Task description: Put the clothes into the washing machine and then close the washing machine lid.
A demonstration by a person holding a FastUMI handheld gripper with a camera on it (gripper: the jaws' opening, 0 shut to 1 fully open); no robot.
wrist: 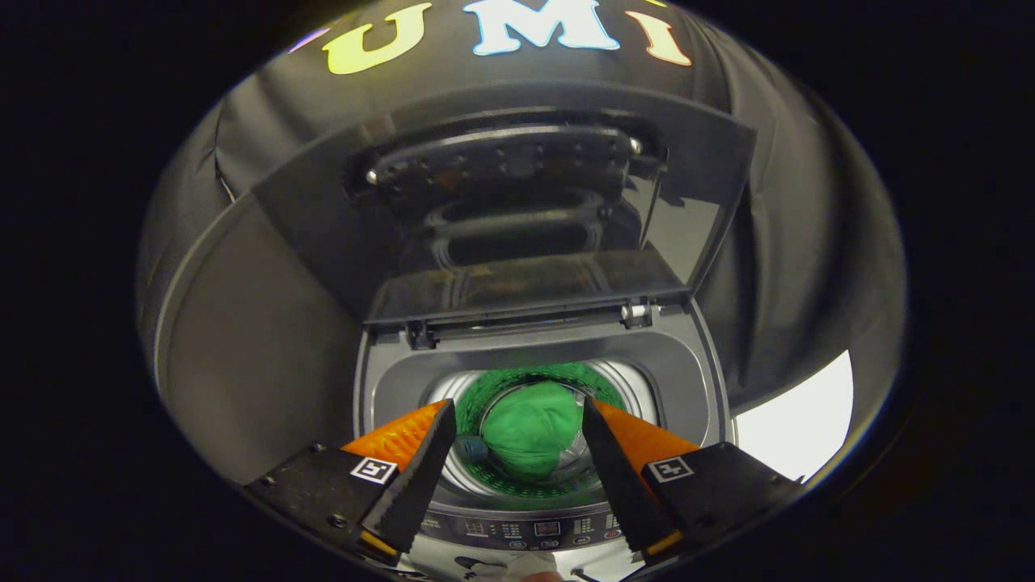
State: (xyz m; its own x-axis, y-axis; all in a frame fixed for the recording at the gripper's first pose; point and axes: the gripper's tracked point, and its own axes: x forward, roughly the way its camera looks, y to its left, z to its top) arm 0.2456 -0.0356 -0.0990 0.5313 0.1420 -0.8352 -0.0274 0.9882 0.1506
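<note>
No wording can be read. The washing machine's control panel [534, 531] carries small printed marks and a little display, all too small to make out. Each finger of the tool [515, 420], spread wide and holding nothing, bears a square black-and-white marker [373, 470].

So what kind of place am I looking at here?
Likely a staged laundry corner: a top-loading washing machine with its lid up, green clothes in the drum. The gripper hangs open above.
</note>
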